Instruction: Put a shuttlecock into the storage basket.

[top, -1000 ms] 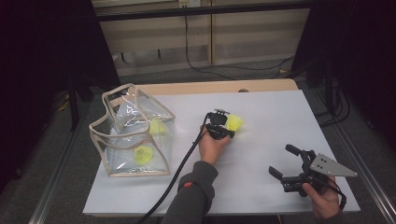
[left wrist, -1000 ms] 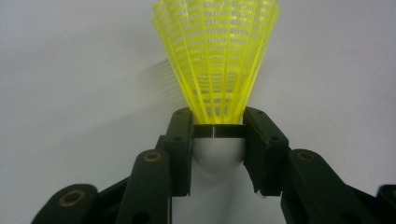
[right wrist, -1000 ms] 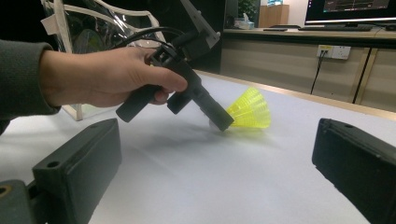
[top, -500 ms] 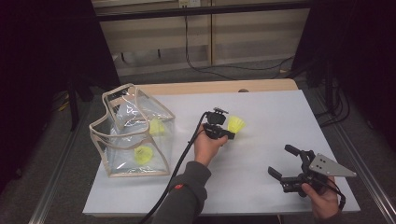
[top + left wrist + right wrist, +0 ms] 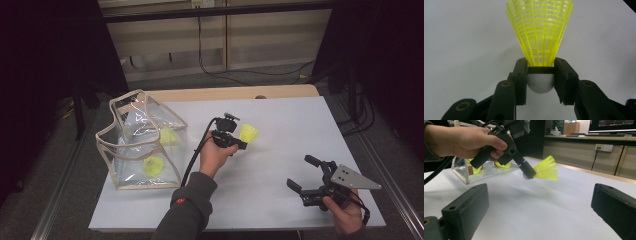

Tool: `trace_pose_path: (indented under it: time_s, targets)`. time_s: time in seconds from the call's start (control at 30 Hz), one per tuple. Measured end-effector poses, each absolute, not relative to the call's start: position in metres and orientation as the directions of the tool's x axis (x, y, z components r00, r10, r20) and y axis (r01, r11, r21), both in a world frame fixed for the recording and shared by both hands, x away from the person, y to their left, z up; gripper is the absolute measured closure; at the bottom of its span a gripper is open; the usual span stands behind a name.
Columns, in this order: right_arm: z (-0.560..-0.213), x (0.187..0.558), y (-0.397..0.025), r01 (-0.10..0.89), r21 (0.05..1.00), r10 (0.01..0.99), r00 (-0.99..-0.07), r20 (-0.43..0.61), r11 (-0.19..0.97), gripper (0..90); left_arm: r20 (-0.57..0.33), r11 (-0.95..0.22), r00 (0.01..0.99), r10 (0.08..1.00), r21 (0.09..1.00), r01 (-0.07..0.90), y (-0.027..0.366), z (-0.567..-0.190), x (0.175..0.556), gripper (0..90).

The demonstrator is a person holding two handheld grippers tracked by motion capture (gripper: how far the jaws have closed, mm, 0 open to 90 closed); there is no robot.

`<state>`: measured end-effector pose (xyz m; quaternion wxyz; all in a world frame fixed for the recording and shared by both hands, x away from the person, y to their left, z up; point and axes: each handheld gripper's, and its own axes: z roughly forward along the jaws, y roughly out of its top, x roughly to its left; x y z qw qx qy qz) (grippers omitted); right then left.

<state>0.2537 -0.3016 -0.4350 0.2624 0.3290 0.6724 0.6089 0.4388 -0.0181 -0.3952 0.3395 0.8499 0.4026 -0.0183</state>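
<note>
Shuttlecock [image 5: 540, 32] skirt cut off by top edge in left gripper view; white cork partly hidden between jaws. Two yellow shuttlecocks [image 5: 154, 164] inside clear bag [image 5: 125, 150] near bench's left edge, blurred, details unreadable.

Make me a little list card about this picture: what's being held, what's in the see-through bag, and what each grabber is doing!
held thing: yellow shuttlecock, clamped at its white cork end, skirt pointing away from the jaws
left gripper: shut on the shuttlecock, lifted off the table
right gripper: open, holding nothing, near the table's right front corner
clear bag: stands open at the table's left side
inside the bag: two more yellow shuttlecocks
table: white top
</note>
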Motion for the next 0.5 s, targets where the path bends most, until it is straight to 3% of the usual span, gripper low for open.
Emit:
trace_pose_path:
  time_s: [0.5]
  targets:
    - [-0.435, 0.254, -0.301, 0.125, 0.991, 0.760, -0.647, 0.050, 0.041, 1.1, -0.306, -0.477, 0.690, 0.656, 0.540, 0.693, -0.004, -0.382, 0.436, 64.8]
